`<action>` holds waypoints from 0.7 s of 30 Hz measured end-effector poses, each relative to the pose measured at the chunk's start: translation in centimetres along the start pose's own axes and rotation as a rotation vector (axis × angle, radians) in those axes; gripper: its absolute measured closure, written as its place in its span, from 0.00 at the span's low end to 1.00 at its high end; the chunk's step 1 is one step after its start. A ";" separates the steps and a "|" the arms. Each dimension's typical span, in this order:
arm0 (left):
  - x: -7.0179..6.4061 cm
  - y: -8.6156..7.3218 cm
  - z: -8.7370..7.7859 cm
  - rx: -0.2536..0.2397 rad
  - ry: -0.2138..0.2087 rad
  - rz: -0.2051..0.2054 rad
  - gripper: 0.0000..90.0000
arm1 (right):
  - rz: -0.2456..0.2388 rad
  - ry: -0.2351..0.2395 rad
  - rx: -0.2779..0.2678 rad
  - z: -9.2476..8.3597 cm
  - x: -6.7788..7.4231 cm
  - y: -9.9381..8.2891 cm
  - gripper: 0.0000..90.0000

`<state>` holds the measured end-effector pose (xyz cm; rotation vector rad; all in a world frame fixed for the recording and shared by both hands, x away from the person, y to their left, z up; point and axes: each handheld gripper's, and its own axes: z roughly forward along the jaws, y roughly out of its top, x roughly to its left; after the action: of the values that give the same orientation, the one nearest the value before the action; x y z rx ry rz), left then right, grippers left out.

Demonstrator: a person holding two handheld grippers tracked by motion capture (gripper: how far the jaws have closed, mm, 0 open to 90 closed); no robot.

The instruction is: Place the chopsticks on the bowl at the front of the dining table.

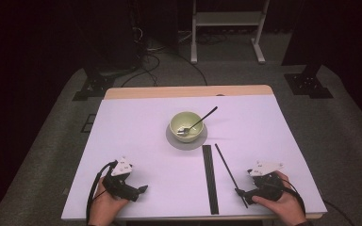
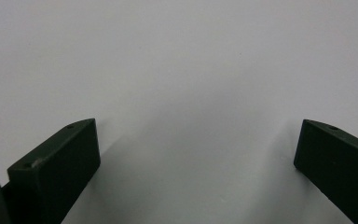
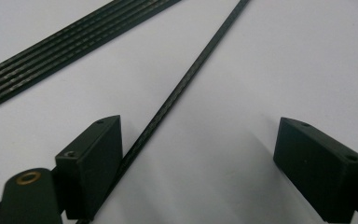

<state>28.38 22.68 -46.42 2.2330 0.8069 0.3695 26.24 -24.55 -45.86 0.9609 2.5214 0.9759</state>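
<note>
The right gripper (image 1: 241,192), jaws spread, straddles one loose black rod (image 3: 177,88) at five o'clock of the bowl (image 1: 185,125); nothing is gripped yet. The left gripper (image 1: 141,190) waits open at seven o'clock.

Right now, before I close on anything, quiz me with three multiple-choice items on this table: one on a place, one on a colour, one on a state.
1. Where does the spoon rest?
A. In the bowl
B. On the flat black strip
C. Under the left gripper

2. What colour is the bowl?
A. Red
B. Pale green
C. Black

3. How does the right gripper stand?
A. Shut on the spoon
B. Shut on nothing
C. Open, with the thin black rod beside one jaw

Answers:
1 A: its head lies inside the bowl and its handle leans over the rim.
2 B: the high view shows it pale green on a grey saucer.
3 C: in the right gripper view the jaws stand wide apart and the thin black rod runs along the left one.
</note>
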 end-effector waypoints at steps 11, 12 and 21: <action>0.0 0.0 0.0 0.000 0.000 0.000 0.00 | 0.025 -0.030 0.006 -0.6 -1.2 -0.5 0.16; 0.0 0.0 0.0 0.000 0.000 0.000 0.00 | 0.025 -0.033 0.006 -0.6 -1.3 -0.6 0.16; 0.0 0.0 0.0 0.000 0.000 0.000 0.00 | 0.063 -0.058 0.010 -1.2 -2.6 -1.2 0.16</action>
<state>28.38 22.68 -46.42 2.2331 0.8069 0.3693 27.05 -27.54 -45.74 1.0621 2.4636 0.9402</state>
